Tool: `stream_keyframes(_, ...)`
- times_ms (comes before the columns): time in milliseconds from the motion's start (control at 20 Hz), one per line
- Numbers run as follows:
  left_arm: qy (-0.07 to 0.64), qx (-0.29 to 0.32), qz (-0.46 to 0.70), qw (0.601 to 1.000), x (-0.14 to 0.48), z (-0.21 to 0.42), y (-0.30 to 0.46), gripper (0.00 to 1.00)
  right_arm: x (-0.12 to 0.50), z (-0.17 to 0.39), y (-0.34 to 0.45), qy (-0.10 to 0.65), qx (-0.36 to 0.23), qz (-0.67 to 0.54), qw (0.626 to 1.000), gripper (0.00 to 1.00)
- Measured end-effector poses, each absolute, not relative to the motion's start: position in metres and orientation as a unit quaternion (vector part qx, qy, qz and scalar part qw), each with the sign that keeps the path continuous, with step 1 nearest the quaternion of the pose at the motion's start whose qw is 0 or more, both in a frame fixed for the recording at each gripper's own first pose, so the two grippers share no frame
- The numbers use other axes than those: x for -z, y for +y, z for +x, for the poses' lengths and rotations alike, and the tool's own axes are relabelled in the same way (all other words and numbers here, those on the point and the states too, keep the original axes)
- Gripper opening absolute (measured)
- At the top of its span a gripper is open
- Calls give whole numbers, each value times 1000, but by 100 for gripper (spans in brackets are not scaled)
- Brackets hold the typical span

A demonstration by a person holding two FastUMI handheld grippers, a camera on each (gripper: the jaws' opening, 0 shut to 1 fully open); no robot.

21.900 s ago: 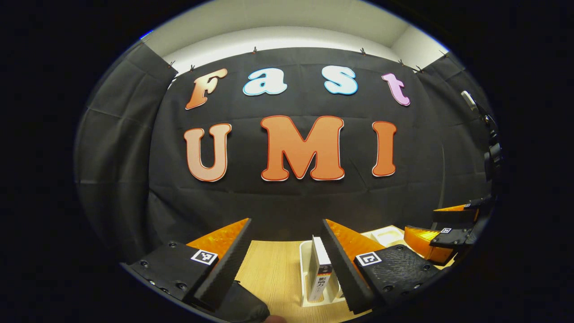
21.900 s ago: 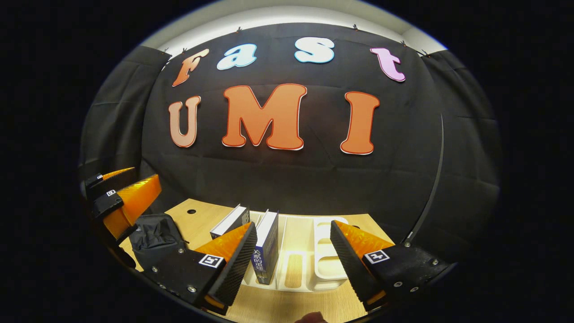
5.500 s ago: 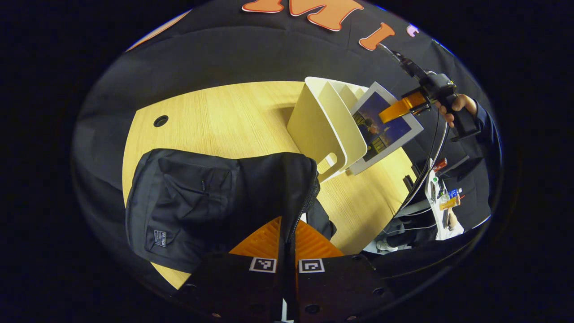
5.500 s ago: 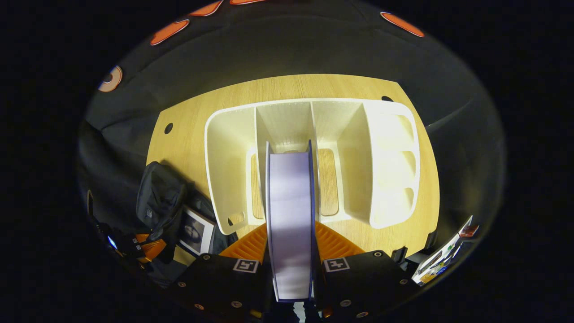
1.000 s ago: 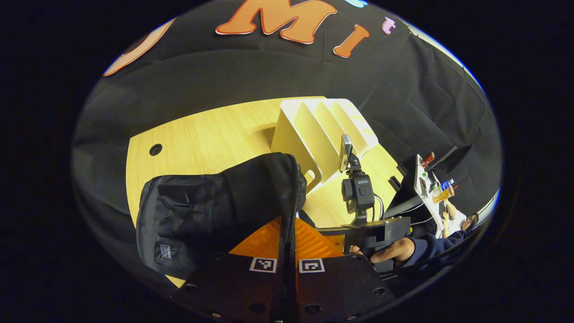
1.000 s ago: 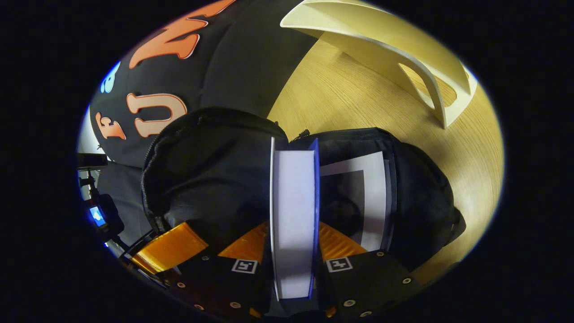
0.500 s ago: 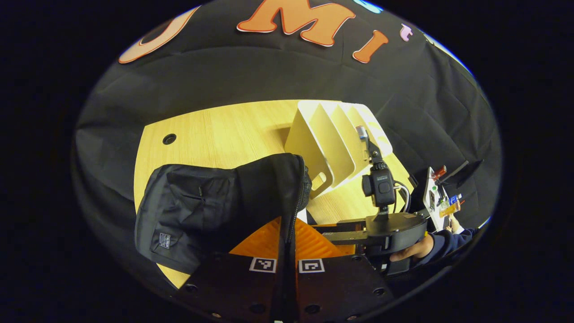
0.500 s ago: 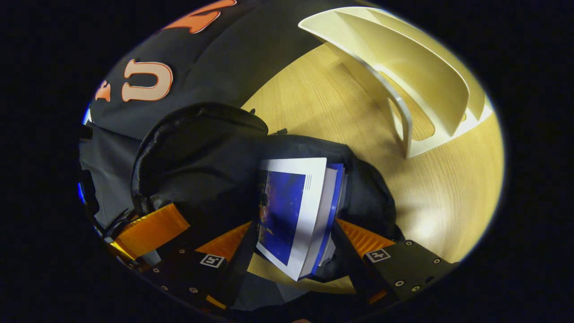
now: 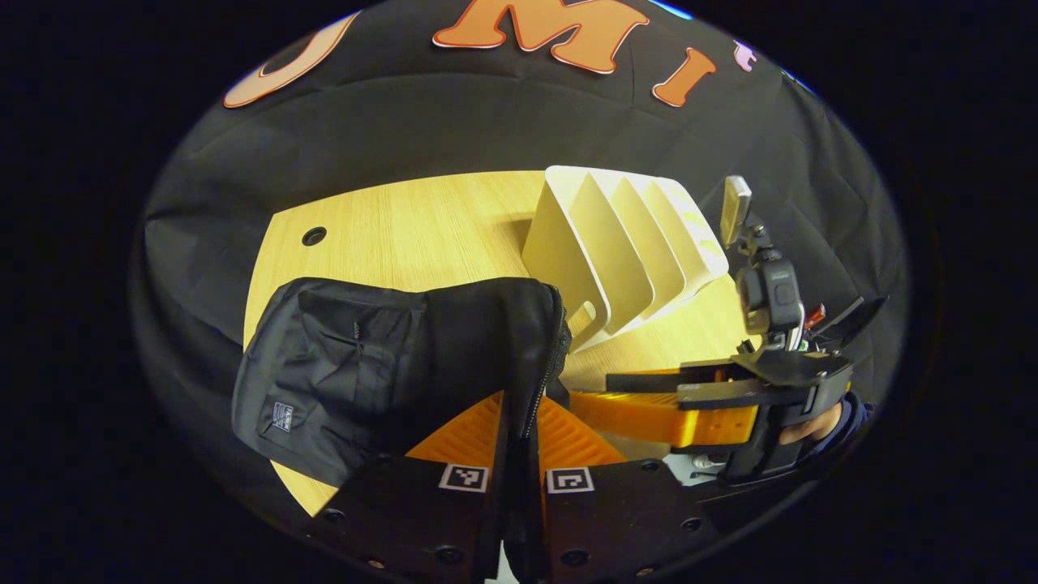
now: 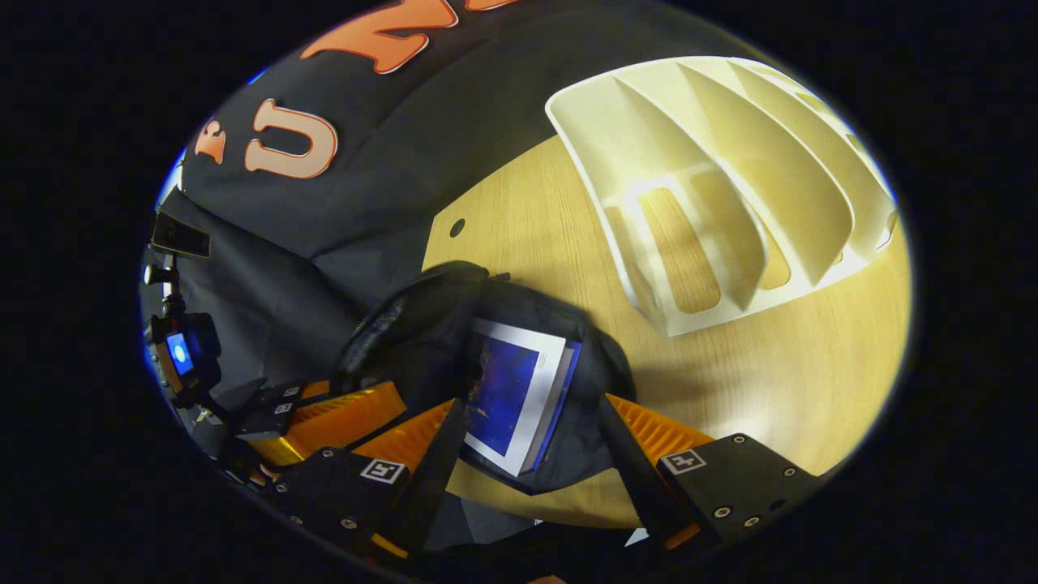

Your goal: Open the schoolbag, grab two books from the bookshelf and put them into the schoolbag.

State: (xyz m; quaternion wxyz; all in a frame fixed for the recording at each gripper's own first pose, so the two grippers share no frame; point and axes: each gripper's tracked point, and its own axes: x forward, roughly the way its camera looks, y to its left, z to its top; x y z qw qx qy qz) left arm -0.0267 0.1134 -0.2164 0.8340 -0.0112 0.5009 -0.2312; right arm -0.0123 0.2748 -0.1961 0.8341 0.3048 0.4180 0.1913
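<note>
- Black fabric schoolbag (image 9: 381,365) lies on the pale wooden desk (image 9: 405,235), at the near left in the left gripper view, its zipper edge clenched between the closed jaws of the left gripper (image 9: 520,422).
- Right gripper view looks down into the bag's open mouth (image 10: 519,381): a book with a blue and white cover (image 10: 511,393) lies inside, with the edge of a second book (image 10: 559,405) just beside it on the right.
- The right gripper (image 10: 531,442) hangs above that opening, jaws spread apart and grasping nothing; the books sit between its fingers but apart from them.
- The cream plastic bookshelf with upright dividers (image 9: 624,243) stands on the desk beyond the bag, to the right; from above (image 10: 730,195) its slots look bare of books.
- Left gripper view shows the right gripper from the side (image 9: 649,397), far right, a hand (image 9: 807,426) on its handle.
- Right gripper view catches the left gripper (image 10: 324,418) at the near left, at the bag's edge.
</note>
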Motion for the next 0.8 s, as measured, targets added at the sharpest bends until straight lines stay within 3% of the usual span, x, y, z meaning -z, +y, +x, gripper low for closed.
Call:
stream_keyframes(100,494,233,-1,837,215,-28,105,17,186,-13,259,406,-191,308,839,98)
stream_keyframes(150,491,238,-1,838,214,-28,96,27,182,-12,249,399,-188,304,845,98)
stream_keyframes(200,490,239,3,838,213,-30,89,27,180,-12,239,394,-183,297,850,98)
stream_keyframes(300,483,246,7,840,211,-31,74,53,174,-12,222,383,-177,290,859,98)
stream_keyframes(400,476,248,11,844,209,-32,59,52,168,-13,204,376,-172,285,865,98)
stream_keyframes(650,440,237,10,866,193,-28,26,88,149,-13,169,344,-166,266,885,98)
stream_keyframes(800,398,222,-7,890,172,-18,7,93,133,-12,142,314,-160,243,904,98)
